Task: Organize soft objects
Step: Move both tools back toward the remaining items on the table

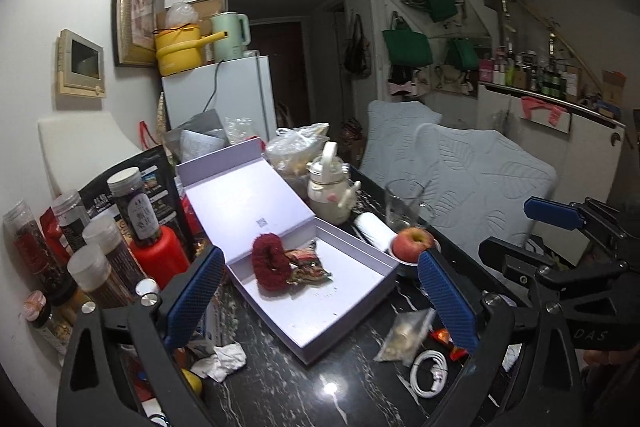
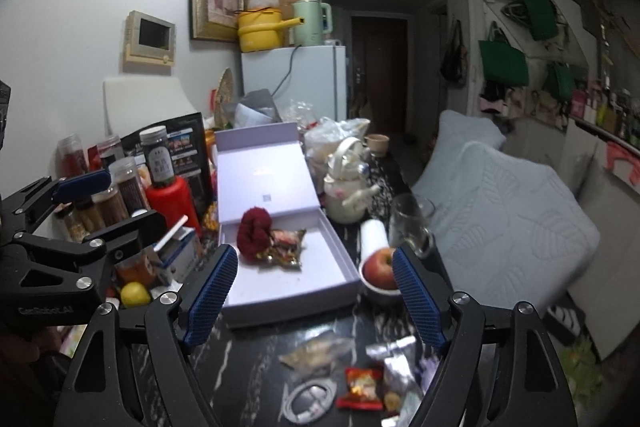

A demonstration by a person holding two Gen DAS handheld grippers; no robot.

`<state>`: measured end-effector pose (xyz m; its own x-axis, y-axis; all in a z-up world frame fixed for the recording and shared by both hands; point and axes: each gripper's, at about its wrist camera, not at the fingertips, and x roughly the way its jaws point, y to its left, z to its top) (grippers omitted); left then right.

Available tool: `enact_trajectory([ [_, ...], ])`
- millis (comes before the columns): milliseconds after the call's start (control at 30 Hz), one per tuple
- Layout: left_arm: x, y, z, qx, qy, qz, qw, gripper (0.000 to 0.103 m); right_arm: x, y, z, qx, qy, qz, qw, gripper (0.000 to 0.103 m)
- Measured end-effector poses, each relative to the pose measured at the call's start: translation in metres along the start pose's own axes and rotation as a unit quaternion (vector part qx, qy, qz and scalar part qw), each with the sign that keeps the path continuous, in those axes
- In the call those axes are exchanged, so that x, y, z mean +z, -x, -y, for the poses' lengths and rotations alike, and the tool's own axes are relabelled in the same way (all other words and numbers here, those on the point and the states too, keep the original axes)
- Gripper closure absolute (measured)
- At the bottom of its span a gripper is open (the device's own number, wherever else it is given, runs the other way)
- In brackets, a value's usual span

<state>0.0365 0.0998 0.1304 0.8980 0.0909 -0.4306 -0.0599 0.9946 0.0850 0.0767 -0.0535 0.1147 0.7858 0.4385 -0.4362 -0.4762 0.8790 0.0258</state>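
Note:
An open pale lavender box (image 1: 352,311) (image 2: 296,291) lies on the dark marble table. Inside, near its hinge, a fluffy dark red scrunchie (image 1: 270,263) (image 2: 253,233) rests against a colourful crumpled snack packet (image 1: 310,267) (image 2: 286,247). My left gripper (image 1: 320,299) hangs open in front of the box with nothing between its blue pads. My right gripper (image 2: 316,297) is also open and holds nothing. Each gripper shows in the other's view: the right gripper (image 1: 504,227) at the right edge, the left gripper (image 2: 136,199) at the left. Loose on the near table lie a clear bag (image 2: 316,349), a red packet (image 2: 360,387) and a silver packet (image 2: 394,359).
An apple (image 1: 412,243) (image 2: 382,267) in a small bowl, a glass (image 1: 404,203), a white roll (image 1: 374,229) and a cream teapot (image 1: 330,191) stand right of the box. Jars (image 1: 88,247) and a red bottle (image 1: 160,259) crowd the left. A white cable (image 1: 430,371) lies near the front.

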Motion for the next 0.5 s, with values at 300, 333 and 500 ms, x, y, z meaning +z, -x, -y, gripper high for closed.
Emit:
enact_trajectory([
  [300, -0.027, 0.009, 0.016, -0.040, 0.000, -0.004, 0.9992, 0.004, -0.030, 0.024, 0.010, -0.007, -0.029, -0.003, 1.000, 0.012],
  [333, -0.030, 0.008, 0.018, -0.045, 0.003, -0.007, 0.9990, 0.004, -0.034, 0.027, 0.011, -0.011, -0.032, -0.003, 0.999, 0.011],
  [500, -0.047, 0.003, 0.029, -0.058, 0.002, -0.024, 0.9980, 0.004, -0.054, 0.031, 0.017, -0.035, -0.034, -0.017, 0.999, 0.011],
])
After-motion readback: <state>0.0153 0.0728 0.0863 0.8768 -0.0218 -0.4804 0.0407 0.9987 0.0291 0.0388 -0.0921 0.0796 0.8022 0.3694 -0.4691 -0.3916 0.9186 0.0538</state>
